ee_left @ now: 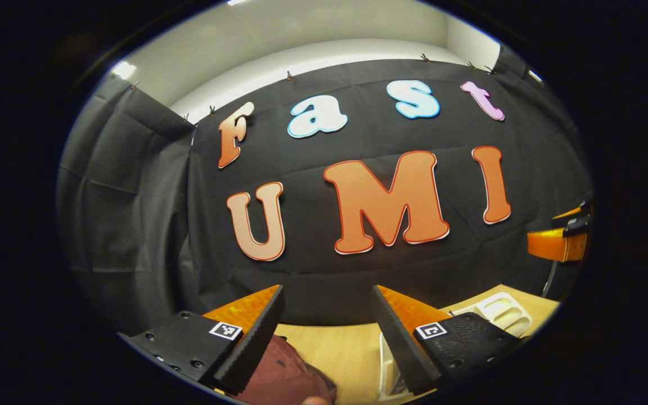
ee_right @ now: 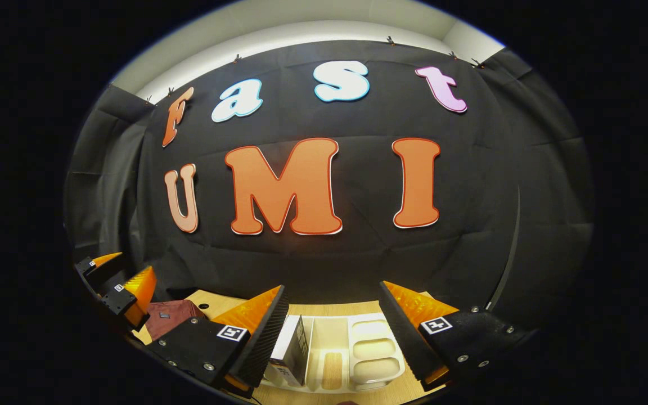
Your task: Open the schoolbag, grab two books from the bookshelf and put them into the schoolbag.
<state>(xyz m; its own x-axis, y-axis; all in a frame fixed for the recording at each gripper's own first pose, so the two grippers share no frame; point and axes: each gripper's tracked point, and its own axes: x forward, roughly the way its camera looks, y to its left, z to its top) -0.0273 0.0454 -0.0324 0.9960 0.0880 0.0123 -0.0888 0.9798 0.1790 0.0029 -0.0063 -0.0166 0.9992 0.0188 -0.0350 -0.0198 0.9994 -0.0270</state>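
A maroon schoolbag (ee_left: 282,374) lies on the wooden table just below my left gripper (ee_left: 328,289), which is open and holds nothing. In the right gripper view the schoolbag (ee_right: 169,318) sits at the left, with the left gripper (ee_right: 124,273) hovering over it. My right gripper (ee_right: 332,287) is open above a white bookshelf (ee_right: 358,349). Books (ee_right: 296,351) stand upright in the shelf's left compartment, close to the left finger (ee_right: 256,343). The right gripper (ee_left: 563,228) also appears at the far right edge of the left gripper view, raised above the table.
The light wooden table (ee_left: 346,349) runs up to the black cloth wall behind it. The white bookshelf (ee_left: 501,312) has several compartments, and the ones to the right of the books hold nothing. A thin dark pole (ee_right: 507,270) stands at the right.
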